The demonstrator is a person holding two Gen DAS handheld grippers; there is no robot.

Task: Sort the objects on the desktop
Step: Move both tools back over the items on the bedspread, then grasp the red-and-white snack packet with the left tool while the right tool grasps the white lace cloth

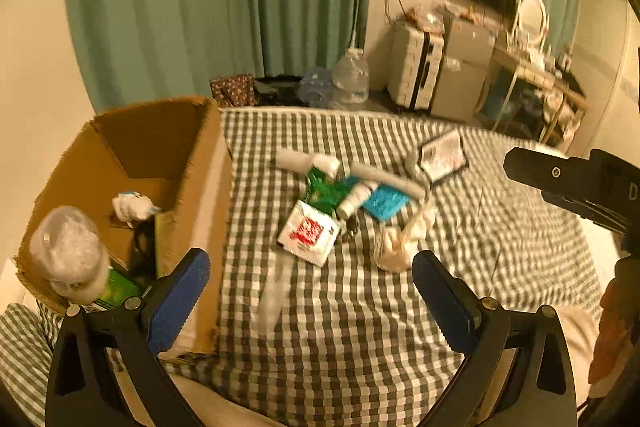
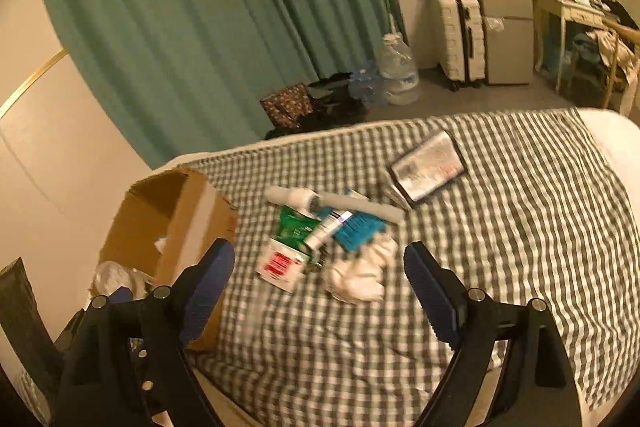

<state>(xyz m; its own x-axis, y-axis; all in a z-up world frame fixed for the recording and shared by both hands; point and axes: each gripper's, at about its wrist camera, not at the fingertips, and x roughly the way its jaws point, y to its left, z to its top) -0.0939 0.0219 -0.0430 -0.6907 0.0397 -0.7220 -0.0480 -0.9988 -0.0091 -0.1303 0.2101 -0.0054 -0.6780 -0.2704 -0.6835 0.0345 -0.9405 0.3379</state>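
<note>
Left gripper (image 1: pixel 310 281) is spread wide w/ nothing between the blue pads, hanging over the checked bedspread (image 1: pixel 360 327) just short of the pile. Right gripper (image 2: pixel 318 269) same deal, fingers wide apart and empty, over the near part of the bedspread (image 2: pixel 520 227).

The stuff to sort is one messy heap around the middle of the bed, pics are kinda blurry tho. Front of the heap: a white packet w/ red print (image 1: pixel 308 233), lying flat, tilted. Right behind and touching it, a green packet (image 1: pixel 322 189). A small white tube (image 1: pixel 354 201) lies diagonally across a turquoise pack (image 1: pixel 386 203). At the back a white roller-type thing (image 1: pixel 306 163) and a long pale tube (image 1: pixel 386 179), can't tell what exactly. Crumpled white cloth or bag (image 1: pixel 400 245) sits on the right edge of the heap, nearest the left gripper's right finger. Off to the back right, apart from the rest, a dark-framed picture or tablet (image 1: pixel 442 155) lies flat.

Cardboard box (image 1: pixel 192 163) stands open on the left side of the bed, beside the heap, not touching it. Inside: a clear plastic container w/ white stuff (image 1: pixel 70 251) near the front corner, smth green (image 1: pixel 120 287) under/next to it, and a white crumpled item (image 1: pixel 132 205) further back. Rest of the inside is too dark to make out.
</note>
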